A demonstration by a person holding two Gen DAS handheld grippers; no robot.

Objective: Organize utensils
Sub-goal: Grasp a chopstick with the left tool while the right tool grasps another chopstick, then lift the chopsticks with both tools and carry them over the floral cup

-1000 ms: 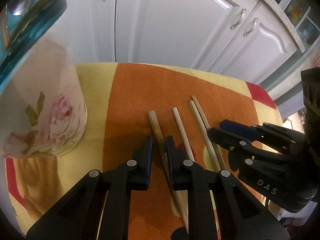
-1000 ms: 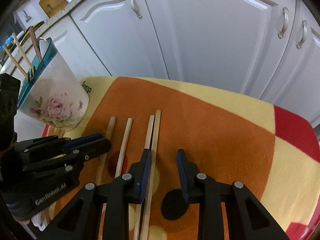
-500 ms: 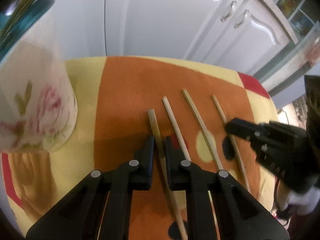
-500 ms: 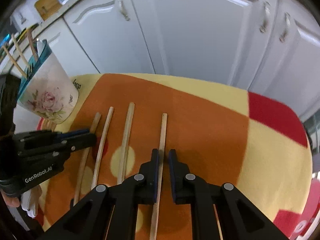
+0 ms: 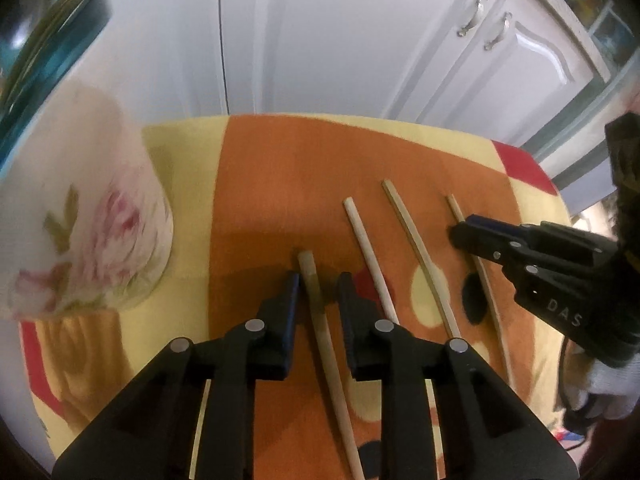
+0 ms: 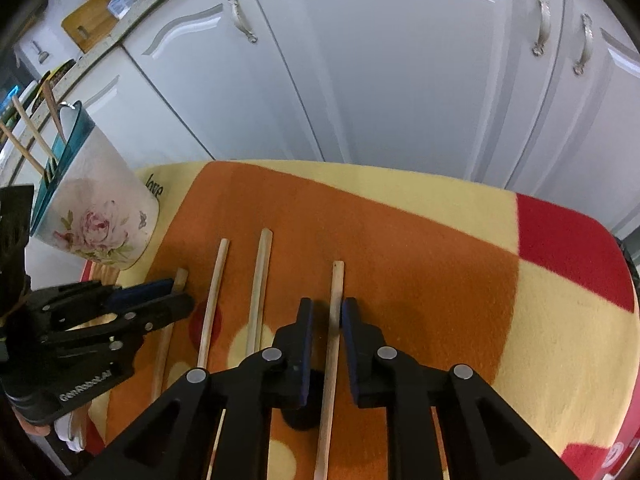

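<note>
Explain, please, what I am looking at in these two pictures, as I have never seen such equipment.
No robot here: a person holds a two-finger gripper in each hand, each with a camera looking along its fingers. One picture is from the left gripper, the other from the right gripper. Four sticks lie on a cloth beside a floral cup holding more. The left jaws stand open around the leftmost stick; the right jaws flank the rightmost stick, but whether they pinch it is unclear.

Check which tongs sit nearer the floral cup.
Left. The left tongs straddle the stick lying closest to the floral cup; the right tongs straddle the farthest stick, with two sticks between the pairs.
</note>
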